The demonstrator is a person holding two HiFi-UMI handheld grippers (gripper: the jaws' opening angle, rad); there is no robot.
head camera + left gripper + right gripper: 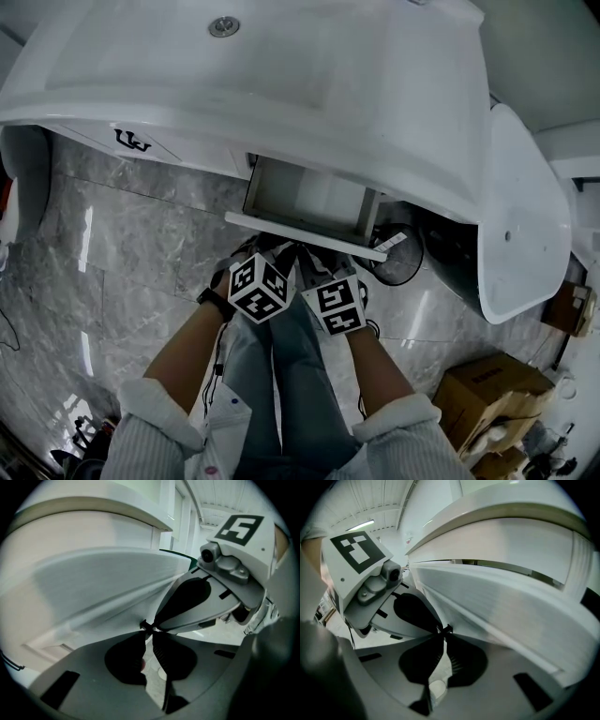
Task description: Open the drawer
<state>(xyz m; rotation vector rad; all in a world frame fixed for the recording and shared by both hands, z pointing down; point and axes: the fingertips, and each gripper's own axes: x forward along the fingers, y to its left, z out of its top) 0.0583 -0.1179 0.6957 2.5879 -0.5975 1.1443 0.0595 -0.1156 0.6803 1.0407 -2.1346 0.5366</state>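
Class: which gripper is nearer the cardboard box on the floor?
Right. The right gripper is at the front of the open drawer, up and left of the cardboard box; the left gripper sits beside it, further left.

Floor [141,244]: grey marble tiles | resting: cardboard box [487,394], perhaps two

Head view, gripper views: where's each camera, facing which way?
Head view: on the person's head, facing steeply down at the open drawer; shows forearms, sleeves, jeans, left gripper, right gripper.
Left gripper view: on the left gripper, facing along its jaws to the drawer front; right gripper at right.
Right gripper view: on the right gripper, same drawer front; left gripper at left.
Shared: all three show both grippers and the drawer front.
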